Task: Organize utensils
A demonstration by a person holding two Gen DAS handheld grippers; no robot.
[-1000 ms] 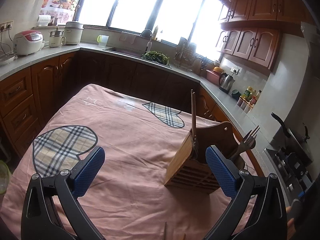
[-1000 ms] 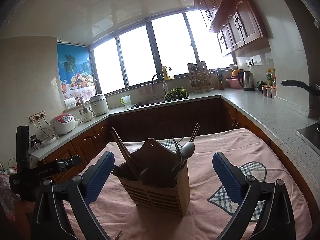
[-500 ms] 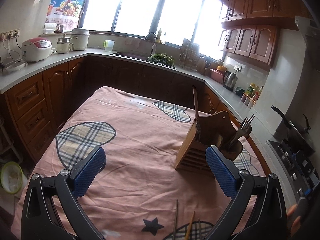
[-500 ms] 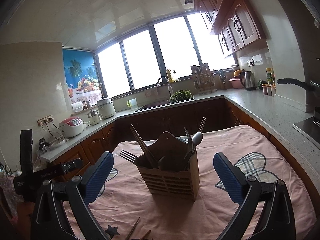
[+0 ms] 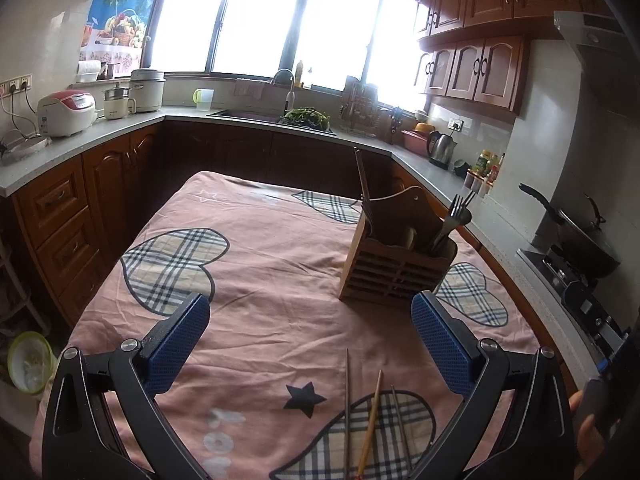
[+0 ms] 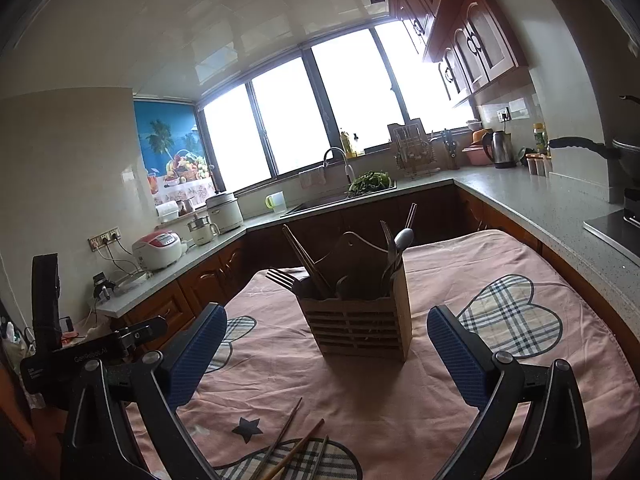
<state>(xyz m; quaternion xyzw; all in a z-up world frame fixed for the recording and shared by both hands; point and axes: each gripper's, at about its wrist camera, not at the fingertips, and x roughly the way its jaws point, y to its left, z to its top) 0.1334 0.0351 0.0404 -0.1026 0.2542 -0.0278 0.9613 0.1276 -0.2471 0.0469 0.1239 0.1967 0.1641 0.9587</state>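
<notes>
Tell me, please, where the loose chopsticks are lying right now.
In both wrist views the chopsticks lie on the pink tablecloth, nearer the cameras than the wooden utensil holder.

My left gripper (image 5: pixel 310 342) has glossy black arms, silver pivot screws and blue, dimpled finger pads (image 5: pixel 178 344). My right gripper (image 6: pixel 326 354) matches it, with blue textured pads (image 6: pixel 452 354) on black arms and round silver screws.

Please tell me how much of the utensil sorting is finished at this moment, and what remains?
Done: forks, a spoon and some chopsticks already stand in the wooden holder. In hand: nothing; the left gripper and right gripper are both open and empty. Left: three loose chopsticks lie on the pink tablecloth, near the camera, not yet picked up.
</notes>
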